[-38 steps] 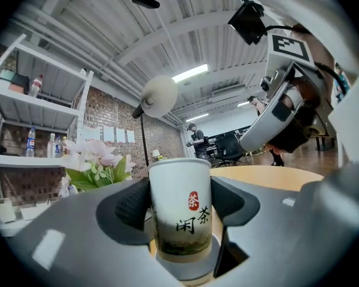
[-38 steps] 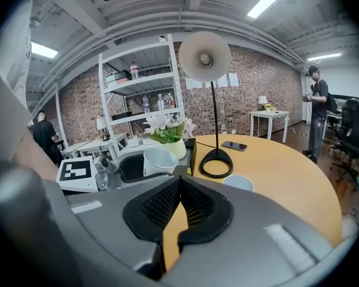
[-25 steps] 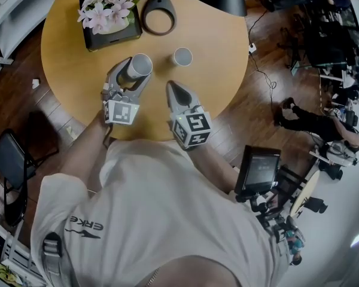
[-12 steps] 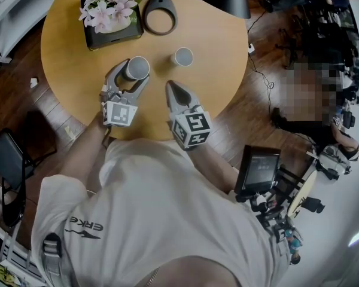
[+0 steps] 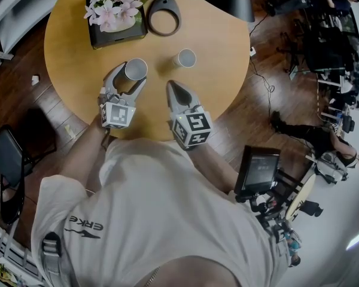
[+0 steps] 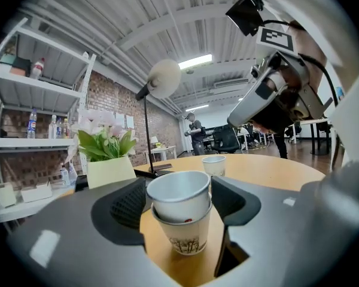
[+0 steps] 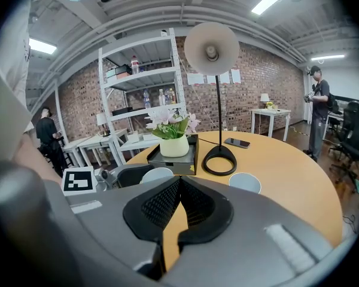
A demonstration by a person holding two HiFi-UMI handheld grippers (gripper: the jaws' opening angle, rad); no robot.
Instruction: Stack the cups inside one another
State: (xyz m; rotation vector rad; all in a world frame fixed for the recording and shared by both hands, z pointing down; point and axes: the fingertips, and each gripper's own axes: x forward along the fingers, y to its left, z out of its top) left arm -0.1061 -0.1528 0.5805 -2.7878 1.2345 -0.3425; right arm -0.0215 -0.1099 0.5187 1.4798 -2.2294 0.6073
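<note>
**Operator:** Which step is in hand?

**Technician:** By my reading, the first nesting is complete. The nested pair of white paper cups (image 6: 180, 220) stands upright on the round yellow-tan wooden table (image 5: 221, 34), left of centre in the head view. The single white paper cup (image 5: 184, 58) stands apart, to the right of the pair near mid-frame. It is not yet stacked.

**Operator:** State of the grippers?

**Technician:** The left gripper (image 5: 130, 78) is released. Its jaws stand apart on either side of the pair, with a gap between each black ribbed pad (image 6: 127, 207) and the cup wall. The right gripper (image 5: 174, 90) is clenched on nothing: its jaws meet, and only table surface shows through the slit beneath them. It sits at centre frame, below the single cup.

**Operator:** What does the next move call for?

**Technician:** Probably one of two options.
1. Close the left jaws on the pair and lower it into the single cup.
2. Open the right jaws, take the single cup and seat it in the pair.

In either case, align the rims before lowering and grip lightly.

**Operator:** Why lightly?

**Technician:** The cups are thin, tapered paper with rolled rims, and I expect them to buckle under a hard squeeze. The outer cup carries a small printed pattern near its base. The plain inner cup sits proud of the outer rim. The table surface looks smooth, so an ungripped cup may slide if nudged.
</note>
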